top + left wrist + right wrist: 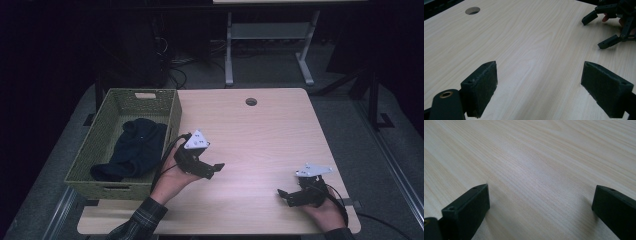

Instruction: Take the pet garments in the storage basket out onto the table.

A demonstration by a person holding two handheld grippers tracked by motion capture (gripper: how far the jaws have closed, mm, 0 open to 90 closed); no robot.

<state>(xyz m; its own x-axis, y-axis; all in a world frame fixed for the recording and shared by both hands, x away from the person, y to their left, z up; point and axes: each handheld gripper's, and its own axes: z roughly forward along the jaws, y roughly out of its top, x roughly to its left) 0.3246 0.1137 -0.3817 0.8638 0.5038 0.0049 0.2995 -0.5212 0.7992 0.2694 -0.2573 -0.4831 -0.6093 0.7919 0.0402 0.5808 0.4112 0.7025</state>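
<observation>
Plainly, a dark navy garment (131, 149) is seen lying crumpled inside a woven green basket (176, 116), which stands on the left part of the table (260, 135), its long side running away from the person. The cloth is spread along the basket's floor, with one end reaching toward the near wall. Just beside the basket's right wall, the left gripper (212, 169) is held above the wood by a hand in a plaid sleeve (145, 215); its jaws are spread wide with nothing between them, as is confirmed in the left gripper view, where bare wood lies between the two pads. Well apart from it, near the table's front right corner, the right gripper (286, 196) is held low over the surface, its jaws likewise parted and empty. A round cable hole (251, 102) is seen toward the far edge of the table.
</observation>
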